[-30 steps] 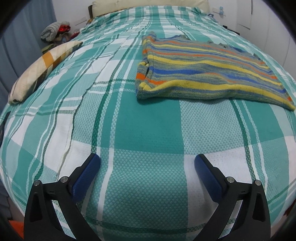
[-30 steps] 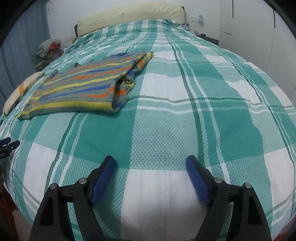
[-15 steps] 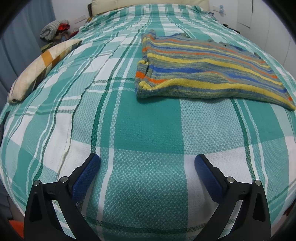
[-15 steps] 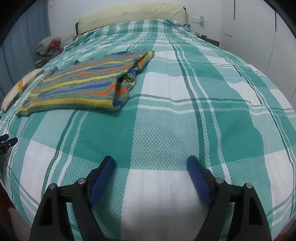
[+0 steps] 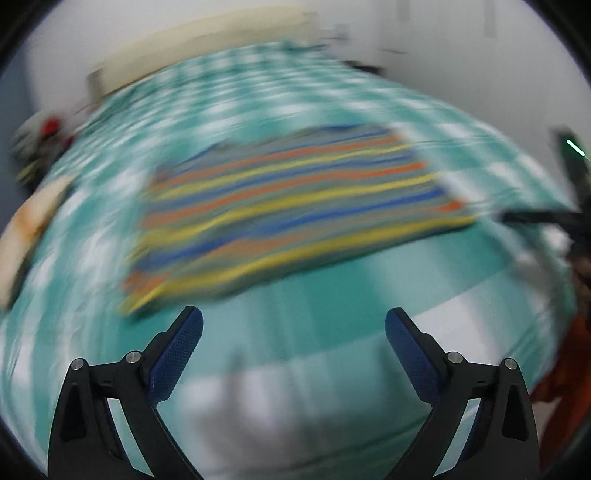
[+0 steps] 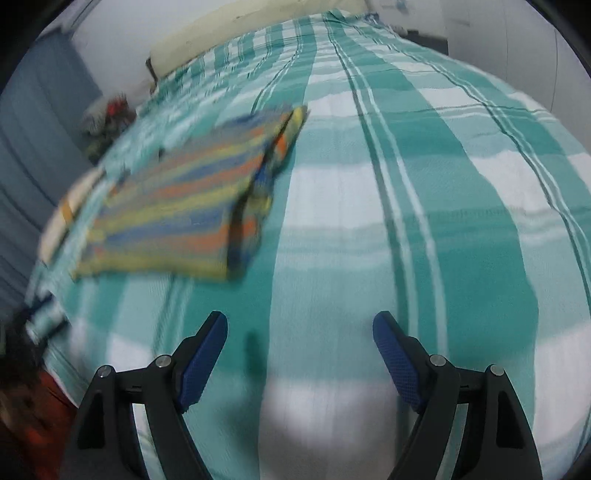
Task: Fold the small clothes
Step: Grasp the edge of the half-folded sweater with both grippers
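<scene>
A striped knit garment point(image 5: 295, 206) in yellow, orange, blue and grey lies folded flat on the green-and-white checked bedspread point(image 5: 369, 288). In the left wrist view, which is blurred, it spreads just beyond my left gripper point(image 5: 293, 332), which is open and holds nothing. In the right wrist view the same garment point(image 6: 184, 206) lies up and to the left of my right gripper point(image 6: 299, 336), also open and empty above bare bedspread point(image 6: 406, 221). A dark shape at the right edge of the left view is probably the other gripper.
A cream and orange pillow point(image 5: 26, 236) lies at the bed's left edge. A pile of clothes point(image 6: 107, 118) sits by the far left corner, below a beige headboard point(image 6: 240, 33). White cupboards stand on the right. Something orange point(image 6: 33, 413) shows at the lower left.
Both views have swung and blurred. The left gripper has risen and turned, so the garment now sits centred ahead of it. The right gripper has rolled and shifted; the garment looks tilted. Jaws stay wide.
</scene>
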A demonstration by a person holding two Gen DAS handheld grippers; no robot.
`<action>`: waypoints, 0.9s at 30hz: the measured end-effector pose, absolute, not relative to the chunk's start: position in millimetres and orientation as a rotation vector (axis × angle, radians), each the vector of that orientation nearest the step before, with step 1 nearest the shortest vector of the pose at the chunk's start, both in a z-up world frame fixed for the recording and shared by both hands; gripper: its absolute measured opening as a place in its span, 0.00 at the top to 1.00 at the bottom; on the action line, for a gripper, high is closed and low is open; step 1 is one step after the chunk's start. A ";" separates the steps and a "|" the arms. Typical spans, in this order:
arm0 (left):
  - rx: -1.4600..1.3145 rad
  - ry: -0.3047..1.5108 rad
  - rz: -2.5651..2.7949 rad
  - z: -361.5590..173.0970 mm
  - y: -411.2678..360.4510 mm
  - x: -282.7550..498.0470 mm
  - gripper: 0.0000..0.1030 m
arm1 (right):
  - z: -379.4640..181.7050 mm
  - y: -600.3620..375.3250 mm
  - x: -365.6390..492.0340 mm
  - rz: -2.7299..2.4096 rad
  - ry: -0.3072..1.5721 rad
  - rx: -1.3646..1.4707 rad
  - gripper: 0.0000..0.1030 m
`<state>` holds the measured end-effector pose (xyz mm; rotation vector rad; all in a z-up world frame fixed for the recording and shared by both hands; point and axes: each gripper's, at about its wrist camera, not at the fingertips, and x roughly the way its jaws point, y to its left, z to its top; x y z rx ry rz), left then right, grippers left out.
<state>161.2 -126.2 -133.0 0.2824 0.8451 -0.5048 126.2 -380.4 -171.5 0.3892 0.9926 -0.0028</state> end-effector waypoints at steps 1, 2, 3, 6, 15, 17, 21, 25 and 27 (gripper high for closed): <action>0.303 0.842 -0.553 -132.8 -148.9 163.9 0.03 | -167.9 -388.0 136.2 0.009 0.985 0.415 0.22; 0.332 0.834 -0.596 -134.4 -172.1 166.7 0.03 | -164.4 -396.9 149.6 0.028 0.979 0.450 0.22; 0.372 0.817 -0.639 -138.2 -197.0 169.8 0.03 | -161.7 -407.1 168.7 0.065 0.979 0.497 0.22; 0.480 0.797 -0.703 -157.3 -254.7 182.2 0.07 | -160.8 -426.6 219.8 0.137 0.984 0.594 0.22; 0.474 0.819 -0.744 -181.0 -299.3 200.5 0.89 | -198.4 -435.6 338.7 0.205 1.044 0.689 0.33; 0.390 0.843 -0.747 -174.6 -288.7 207.3 0.91 | -205.7 -437.6 350.6 0.207 1.041 0.738 0.93; 0.150 0.829 -0.731 -138.6 -235.3 215.6 0.91 | -183.7 -424.3 357.9 0.219 1.003 0.745 0.92; -0.118 0.834 -0.649 -111.1 -148.8 228.8 0.91 | -129.0 -372.9 371.2 0.316 0.941 0.662 0.92; -0.230 0.853 -0.580 -109.8 -102.1 237.4 0.91 | -109.2 -331.4 384.3 0.372 0.932 0.630 0.92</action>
